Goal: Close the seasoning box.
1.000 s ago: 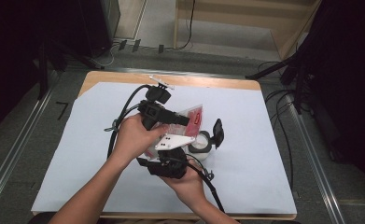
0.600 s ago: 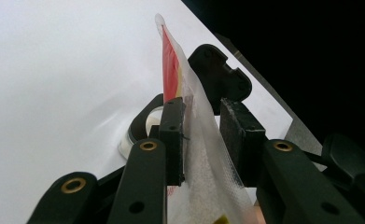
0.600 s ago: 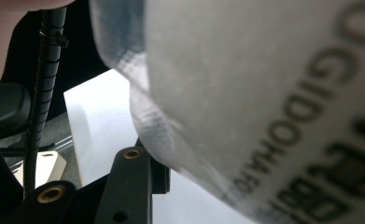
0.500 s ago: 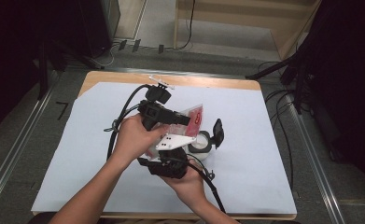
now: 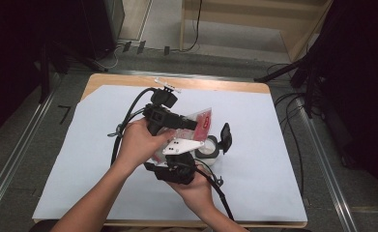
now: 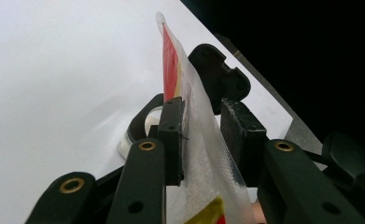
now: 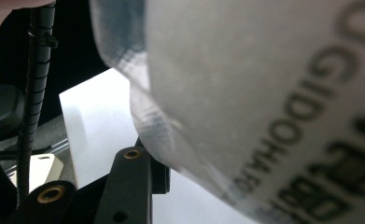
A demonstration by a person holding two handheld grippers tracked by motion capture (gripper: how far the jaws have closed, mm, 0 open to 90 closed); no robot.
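- A white sheet (image 5: pixel 273 145) covers a wooden table (image 5: pixel 215 84) that stands on a grey floor, with cables trailing off into the dark at either side.
- Near the middle of the sheet, two hands hold a clear plastic pouch with red print (image 5: pixel 198 121) up off the surface between two grippers.
- The left gripper (image 6: pixel 201 135) has its jaws partly closed, the pouch's sealed, textured edge (image 6: pixel 203 163) standing between the pads (image 6: pixel 172 135); the left pad lies against the film, and a sliver of gap shows at the right pad, so the hold looks light.
- The right gripper (image 5: pixel 177 169) sits just below, its grey plate on top; in the right gripper view, film fills the space over its left jaw, and whether the pads press cannot be told.
- A roll of tape (image 5: pixel 206 149) rests on the sheet just beside the pouch.
- Risks, as judged: slick film could slip from that loose left pinch; pulling the two grippers apart unevenly could tear the seal crookedly; a dropped pouch could knock the tape roll.
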